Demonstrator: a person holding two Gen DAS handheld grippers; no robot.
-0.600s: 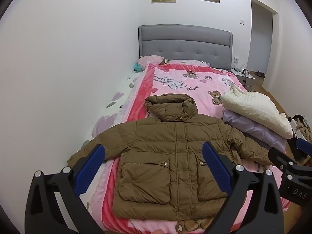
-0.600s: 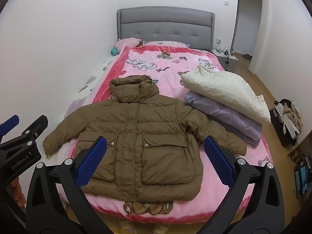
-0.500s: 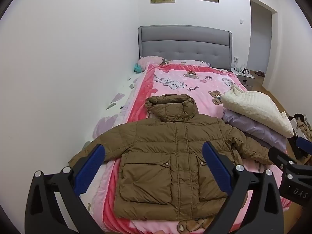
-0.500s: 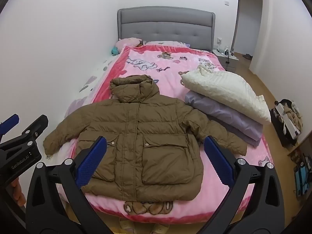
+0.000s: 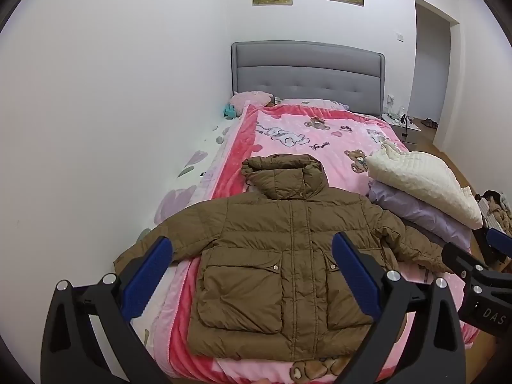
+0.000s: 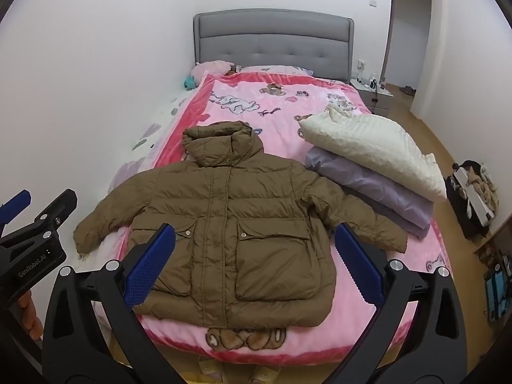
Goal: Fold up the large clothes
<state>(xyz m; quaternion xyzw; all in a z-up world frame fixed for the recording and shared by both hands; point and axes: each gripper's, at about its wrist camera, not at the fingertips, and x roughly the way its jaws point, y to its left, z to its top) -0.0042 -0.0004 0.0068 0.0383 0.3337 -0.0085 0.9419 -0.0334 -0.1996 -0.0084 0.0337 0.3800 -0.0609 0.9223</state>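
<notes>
A white-walled bedroom fills both views, with a grey padded headboard [image 5: 307, 76] in the upper middle of the frame and a doorway at the upper right. The bed [image 6: 281, 102], under a pink teddy-bear blanket, runs from the bottom of the frame up to that headboard.

One brown puffer jacket [image 6: 236, 224] lies front-up and unfolded across the foot of the bed, in the lower middle of both frames. Its long axis follows the bed: hem at the bottom of the frame, hood toward the headboard. Both sleeves spread sideways, one toward the left edge and one toward the lower right, where its cuff ends just below a stack of folded bedding [image 6: 377, 163]: one cream quilted piece on top of one lilac piece, touching.

Two grippers are in play, and neither touches the jacket. The left gripper [image 5: 252, 275] hovers near the hem with its blue pads spread wide, holding nothing; in its own view the left sleeve shows just past its left pad. The right gripper [image 6: 256, 265] is likewise spread and empty, framing the two chest pockets, the right sleeve lying off its right pad. Judging by this, each gripper is nearer its own side's sleeve, so folding likely starts with the sleeves brought in across the front.
</notes>
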